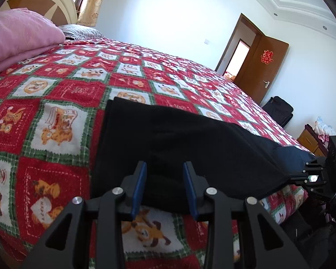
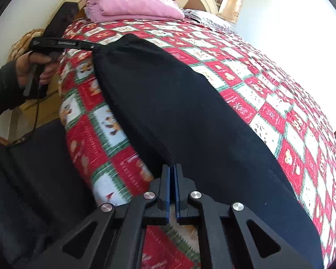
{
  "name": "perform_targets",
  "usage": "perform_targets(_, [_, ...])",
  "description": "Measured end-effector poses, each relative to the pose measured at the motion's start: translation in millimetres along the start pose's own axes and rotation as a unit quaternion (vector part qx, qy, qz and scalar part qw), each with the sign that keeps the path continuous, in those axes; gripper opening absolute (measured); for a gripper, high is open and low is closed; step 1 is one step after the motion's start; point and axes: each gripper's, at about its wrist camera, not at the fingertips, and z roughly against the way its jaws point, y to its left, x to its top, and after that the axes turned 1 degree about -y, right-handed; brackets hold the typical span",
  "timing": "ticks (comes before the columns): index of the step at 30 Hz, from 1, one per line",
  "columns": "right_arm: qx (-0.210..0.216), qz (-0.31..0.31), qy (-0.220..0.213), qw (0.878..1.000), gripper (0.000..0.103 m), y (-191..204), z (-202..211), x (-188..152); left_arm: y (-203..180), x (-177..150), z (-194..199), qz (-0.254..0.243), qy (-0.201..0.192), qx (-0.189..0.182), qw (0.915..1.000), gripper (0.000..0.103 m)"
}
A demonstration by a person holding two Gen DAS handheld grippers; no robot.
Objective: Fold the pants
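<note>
Now: long black fleece pants (image 2: 190, 116) lie along the red-checked quilted bed (image 1: 56, 103) | my left tongs (image 1: 165, 187) wide at one end | my right tongs (image 2: 172, 188) pinching the other | lift both ends level, edges matched.

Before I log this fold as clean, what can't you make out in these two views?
- Left wrist view: the right gripper tips, hidden behind the black pants; its grip is unverifiable there.
- Right wrist view: the left gripper is small and edge-on; its jaws can't be judged.
- Both views: the pants' waistband and cuffs vanish in uniform black, and the far end is cut off by the frame edge.
- Layers under the pants: hidden.
</note>
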Motion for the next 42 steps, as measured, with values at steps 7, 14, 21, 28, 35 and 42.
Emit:
perform_targets(7, [-0.004, 0.001, 0.020, 1.000, 0.003, 7, -25, -13, -4, 4, 8, -0.002, -0.012, -0.007, 0.9999, 0.036])
perform_targets(14, [0.011, -0.043, 0.019, 0.999, 0.016, -8, -10, -19, -28, 13, 11, -0.032, -0.026, -0.009, 0.9991, 0.049])
perform_targets(21, [-0.035, -0.206, -0.019, 0.978, 0.029, -94, 64, -68, -86, 26, -19, -0.081, 0.001, -0.049, 0.9955, 0.054])
perform_targets(28, [-0.192, -0.449, -0.044, 0.872, 0.049, -224, 181, -182, -155, 27, -64, -0.144, 0.047, -0.104, 0.9830, 0.054])
perform_targets(35, [-0.217, -0.597, -0.033, 0.771, 0.066, -313, 238, -282, -160, 6, -87, -0.136, 0.088, -0.105, 0.9812, 0.054])
perform_targets(42, [-0.110, -0.643, -0.006, 0.757, 0.030, -339, 199, -304, -141, -2, -84, -0.100, 0.091, -0.111, 0.9846, 0.054])
